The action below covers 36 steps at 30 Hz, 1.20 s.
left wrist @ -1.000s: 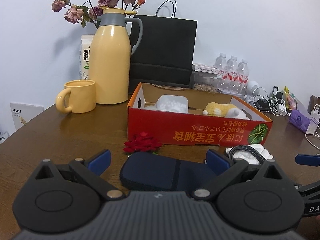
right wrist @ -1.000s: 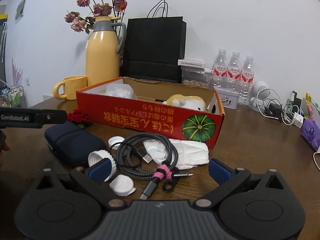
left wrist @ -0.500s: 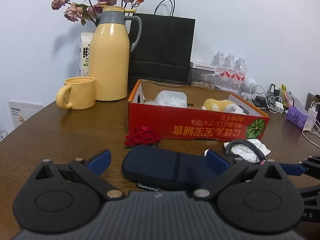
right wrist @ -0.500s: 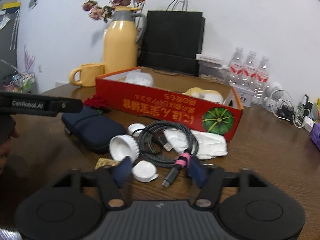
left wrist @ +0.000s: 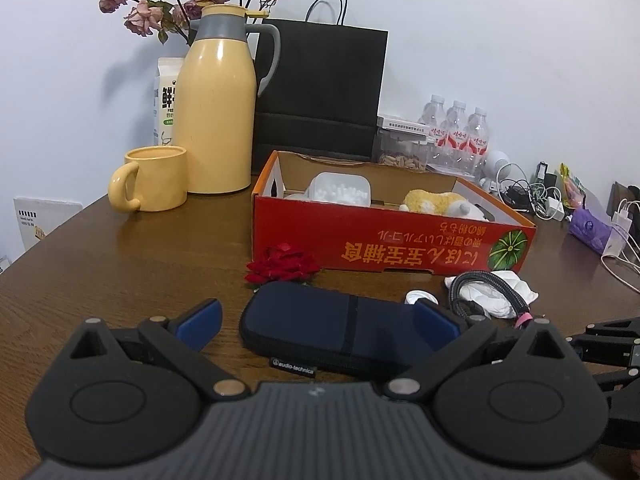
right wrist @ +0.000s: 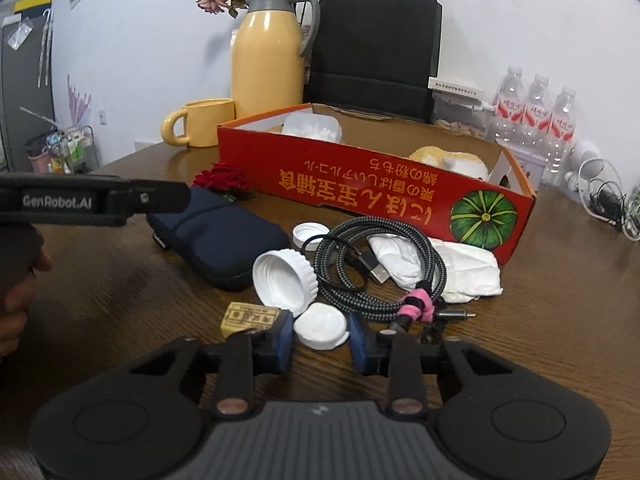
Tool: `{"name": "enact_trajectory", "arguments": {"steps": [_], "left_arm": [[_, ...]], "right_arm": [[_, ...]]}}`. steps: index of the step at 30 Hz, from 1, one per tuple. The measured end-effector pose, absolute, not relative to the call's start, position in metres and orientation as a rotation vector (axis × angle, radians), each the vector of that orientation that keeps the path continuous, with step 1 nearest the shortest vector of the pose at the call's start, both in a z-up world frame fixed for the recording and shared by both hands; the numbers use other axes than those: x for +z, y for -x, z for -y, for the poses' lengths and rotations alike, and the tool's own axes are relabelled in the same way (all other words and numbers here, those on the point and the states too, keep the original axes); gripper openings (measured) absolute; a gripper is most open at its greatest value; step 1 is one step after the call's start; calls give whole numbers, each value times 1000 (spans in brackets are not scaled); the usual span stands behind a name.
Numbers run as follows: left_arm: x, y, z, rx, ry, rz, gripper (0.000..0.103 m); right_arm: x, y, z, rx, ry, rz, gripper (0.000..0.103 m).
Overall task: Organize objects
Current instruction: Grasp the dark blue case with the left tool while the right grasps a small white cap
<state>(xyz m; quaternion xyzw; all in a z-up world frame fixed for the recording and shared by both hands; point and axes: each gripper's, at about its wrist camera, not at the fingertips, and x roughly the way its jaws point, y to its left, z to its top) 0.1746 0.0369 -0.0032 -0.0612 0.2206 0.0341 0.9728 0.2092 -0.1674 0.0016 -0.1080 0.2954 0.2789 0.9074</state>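
While the left gripper hovers with its blue-padded jaws spread wide on either side of a dark blue zip pouch, without touching it, the right gripper sits low over a brown wooden table with its jaws drawn in close around a small white cap. Those jaws have just been closing, and the cap lies between the pads; whether they are pressing it yet cannot be told. Just beyond the small cap, a larger ribbed white lid lies tilted on its side, touching a coiled grey braided cable bound with a pink tie. A small tan printed block lies beside the gripper's left finger. Another white cap rests further back, near a crumpled white tissue. Behind all this stands an open red cardboard box holding a white plastic tub and a yellow plush toy. A red fabric rose lies against the box's front, just beyond the pouch. At the back are a yellow mug and a tall yellow thermos jug.
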Motion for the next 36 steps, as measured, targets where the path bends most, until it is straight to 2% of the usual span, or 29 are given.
{"name": "enact_trajectory", "arguments": {"steps": [9, 18, 19, 21, 22, 24, 25, 36], "left_arm": [[-6, -183, -40, 84, 132, -486, 103], [-2, -228, -65, 158, 160, -572, 103], [-4, -233, -70, 156, 179, -592, 101], [-9, -239, -76, 151, 213, -626, 84], [-11, -239, -79, 144, 231, -635, 80], [-12, -236, -80, 97, 259, -629, 57], [-11, -233, -79, 84, 259, -622, 53], [-12, -209, -67, 125, 221, -600, 51]], "right_arm": [[6, -208, 173, 552, 182, -579, 27], [8, -209, 180, 525, 152, -550, 27], [9, -209, 181, 520, 149, -546, 27], [9, -210, 182, 517, 140, -545, 27], [9, -211, 183, 516, 137, -545, 27], [9, -211, 183, 517, 134, -544, 27], [9, -211, 183, 517, 133, -544, 27], [10, -210, 183, 518, 133, -532, 27]]}}
